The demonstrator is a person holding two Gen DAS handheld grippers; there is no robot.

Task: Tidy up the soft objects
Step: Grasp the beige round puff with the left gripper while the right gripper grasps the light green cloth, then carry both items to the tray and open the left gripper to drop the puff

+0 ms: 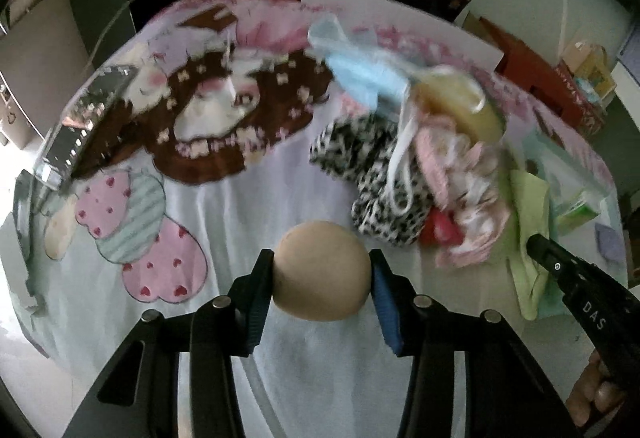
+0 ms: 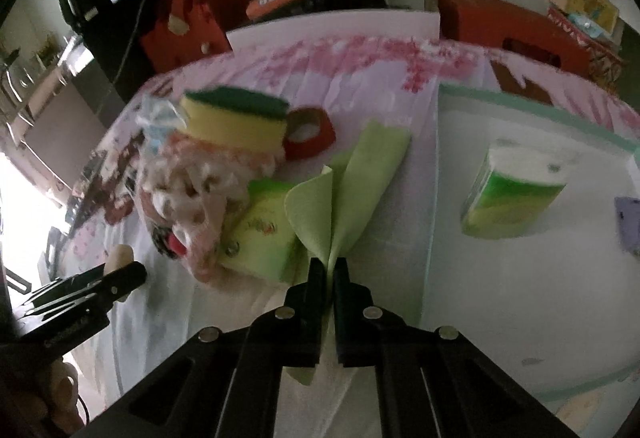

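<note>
Two fingers [image 1: 262, 278] flanking beige ball [image 1: 322, 270]

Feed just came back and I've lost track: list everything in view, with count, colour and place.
Ball: one, beige, between the left gripper's pads.
Cloth: one, light green, pinched in the right gripper.
Sponge: one, yellow and green, atop the pile.
Soft-item pile: one, mixed colours, on the bedsheet.
Tissue pack: one, green and white, in the white tray.
Tape roll: one, red, behind the pile.
Bedsheet: one, white with pink cartoon print.
Left gripper: black, shut on ball.
Right gripper: black, shut on cloth.
</note>
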